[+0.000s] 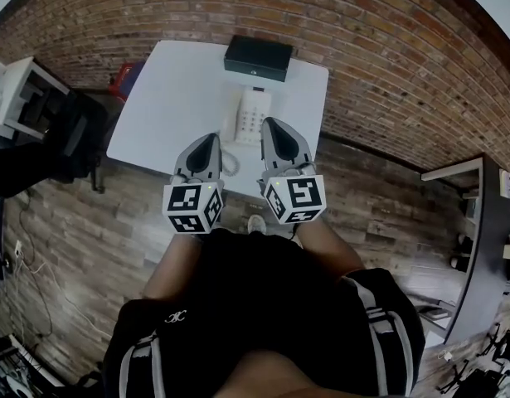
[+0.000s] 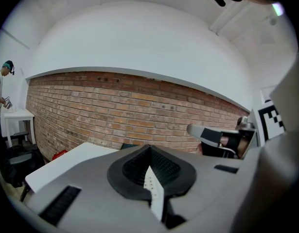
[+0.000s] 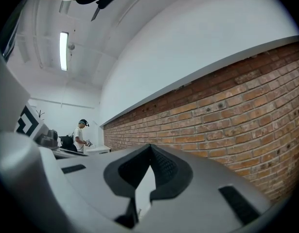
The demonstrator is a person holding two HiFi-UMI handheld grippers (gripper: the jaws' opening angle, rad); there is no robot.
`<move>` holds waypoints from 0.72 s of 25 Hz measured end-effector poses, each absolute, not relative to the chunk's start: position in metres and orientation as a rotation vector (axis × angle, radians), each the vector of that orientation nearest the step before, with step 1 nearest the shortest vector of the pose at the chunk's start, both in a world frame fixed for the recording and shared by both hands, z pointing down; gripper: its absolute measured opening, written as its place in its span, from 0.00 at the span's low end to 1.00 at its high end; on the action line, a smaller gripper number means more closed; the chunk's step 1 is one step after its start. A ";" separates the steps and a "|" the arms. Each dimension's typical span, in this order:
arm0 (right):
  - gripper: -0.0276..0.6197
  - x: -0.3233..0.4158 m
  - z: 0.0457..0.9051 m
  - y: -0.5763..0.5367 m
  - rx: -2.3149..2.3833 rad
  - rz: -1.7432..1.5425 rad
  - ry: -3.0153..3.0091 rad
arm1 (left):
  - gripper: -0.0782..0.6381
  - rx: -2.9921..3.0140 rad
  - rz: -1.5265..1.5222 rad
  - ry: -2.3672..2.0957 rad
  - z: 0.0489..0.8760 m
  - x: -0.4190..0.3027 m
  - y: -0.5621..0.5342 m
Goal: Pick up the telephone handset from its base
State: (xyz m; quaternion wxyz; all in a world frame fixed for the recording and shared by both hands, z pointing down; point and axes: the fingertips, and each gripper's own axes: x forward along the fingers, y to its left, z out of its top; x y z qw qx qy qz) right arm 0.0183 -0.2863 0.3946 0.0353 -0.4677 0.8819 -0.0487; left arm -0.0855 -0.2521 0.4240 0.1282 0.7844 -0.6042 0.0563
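Head view shows a white telephone (image 1: pixel 255 116) on the white table (image 1: pixel 167 98), handset (image 1: pixel 235 121) lying along its left edge; left gripper (image 1: pixel 211 138) and right gripper (image 1: pixel 270 123) have closed, empty jaws.

The left gripper (image 1: pixel 206 143) and right gripper (image 1: pixel 275 131) have matt grey plastic shells, and the pads (image 2: pixel 161 166) inside the jaws are black and ribbed. Just ahead of them, the telephone (image 1: pixel 253 116) looks like smooth white plastic and sits on a matt white table (image 1: pixel 155 106). Beyond is a rough brick wall (image 1: pixel 387 73), and below is a wood-grain plank floor (image 1: pixel 89 214).
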 end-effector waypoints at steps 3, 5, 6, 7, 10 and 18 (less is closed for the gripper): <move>0.04 0.018 0.401 -0.299 -1.451 -0.182 2.713 | 0.11 2.270 0.191 -1.742 0.431 -0.087 -0.264; 0.04 0.015 0.404 -0.307 -1.461 -0.193 2.715 | 0.11 2.267 0.210 -1.728 0.436 -0.090 -0.273; 0.04 0.013 0.406 -0.311 -1.465 -0.197 2.716 | 0.11 2.267 0.219 -1.720 0.438 -0.092 -0.278; 0.04 0.011 0.406 -0.315 -1.470 -0.199 2.718 | 0.11 2.267 0.228 -1.710 0.441 -0.094 -0.283; 0.04 0.006 0.406 -0.326 -1.490 -0.204 2.713 | 0.11 2.261 0.239 -1.671 0.450 -0.099 -0.300; 0.04 0.002 0.404 -0.352 -1.566 -0.183 2.679 | 0.11 2.265 0.284 -1.581 0.474 -0.108 -0.343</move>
